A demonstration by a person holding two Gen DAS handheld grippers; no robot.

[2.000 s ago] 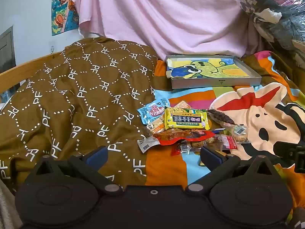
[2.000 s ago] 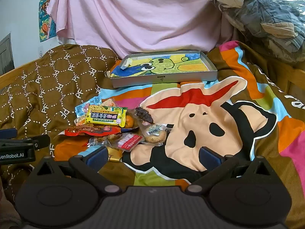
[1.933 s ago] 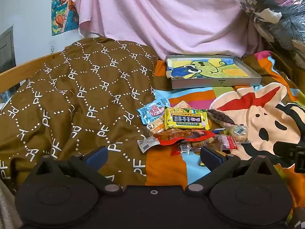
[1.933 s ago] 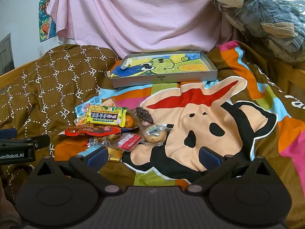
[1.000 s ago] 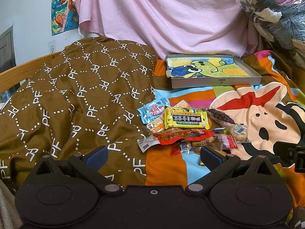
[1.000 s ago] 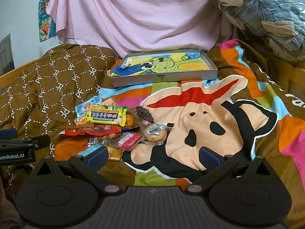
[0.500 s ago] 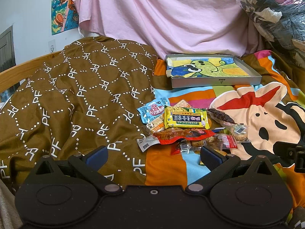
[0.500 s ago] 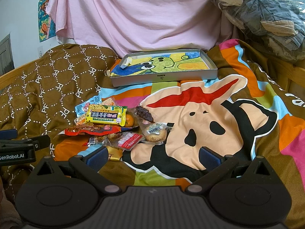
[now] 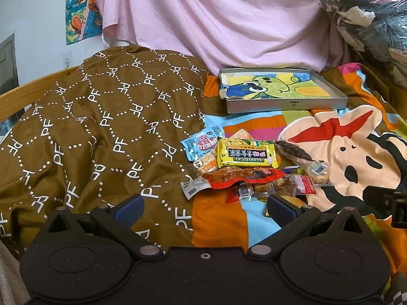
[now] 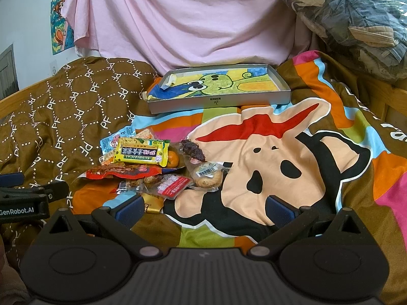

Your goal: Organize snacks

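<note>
Bedding in bright cartoon print (image 10: 279,157) and brown patterned cloth (image 9: 101,127) is spread across the whole scene, and nearest the cameras the left gripper (image 9: 204,207) and right gripper (image 10: 203,209) are both seen with fingers spread wide, nothing held between them. Just beyond, the snack pile (image 9: 251,167) is heaped on the bedding, a yellow packet (image 10: 141,152) lying on top. Farther back, the grey tray (image 10: 218,101) is set flat before a pink sheet (image 10: 178,20).

Gold packet (image 10: 151,204) half hidden behind right tool's left finger; orange (image 10: 173,158) mostly under yellow pack (image 10: 141,152); left tool (image 10: 25,198) cut by frame edge; label text unreadable.
</note>
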